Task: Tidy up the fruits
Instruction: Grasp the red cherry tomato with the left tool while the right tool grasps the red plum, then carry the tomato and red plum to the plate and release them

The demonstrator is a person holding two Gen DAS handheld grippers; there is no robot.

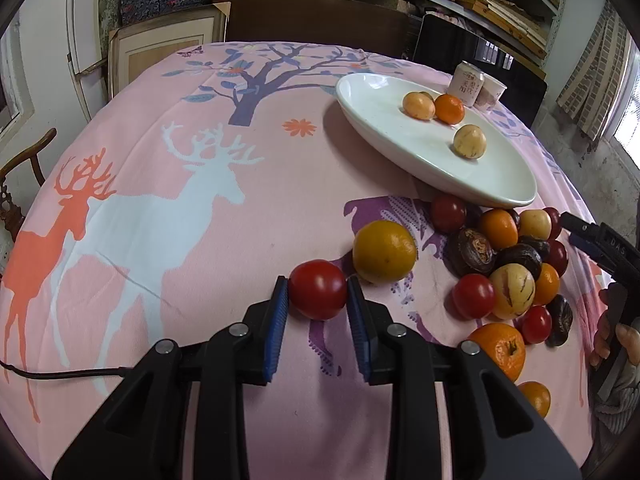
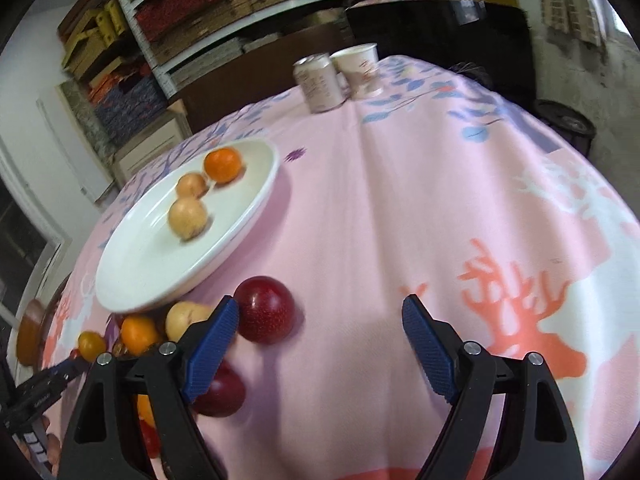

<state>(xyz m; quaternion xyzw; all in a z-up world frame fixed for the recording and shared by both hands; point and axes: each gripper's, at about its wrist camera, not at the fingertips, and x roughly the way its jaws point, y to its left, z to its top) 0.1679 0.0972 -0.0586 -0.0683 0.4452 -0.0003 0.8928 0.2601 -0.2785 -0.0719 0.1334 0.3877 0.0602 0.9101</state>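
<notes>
We have the left tool [image 1: 318, 289] clenched on a red tomato [image 1: 318, 289], its two blue pads pressing the fruit from either side while it sits low over the bench [image 1: 240, 208], which is covered in a pink cloth printed with deer and a tree. Just beyond the tomato, a yellow-orange citrus [image 1: 384, 251] lies on the cloth, close to it. To the right of that we see a loose heap of fruit [image 1: 516, 264]: small red ones, oranges, pale yellow striped ones and dark wrinkled ones, bunched together near the front edge of a white oval plate [image 1: 372, 120]. The plate carries three pieces: an orange [image 1: 449, 109] and two pale yellow fruits [image 1: 469, 141]. Behind the plate stand a drinks can [image 1: 466, 82] and a paper cup [image 1: 493, 93], side by side.

Our right tool [image 2: 320, 316] is released, its jaws spread wide with only cloth between them. A dark red plum [image 2: 265, 310] rests just beside its left pad; whether they touch we cannot tell. A second red fruit [image 2: 220, 394] lies partly hidden under that finger
</notes>
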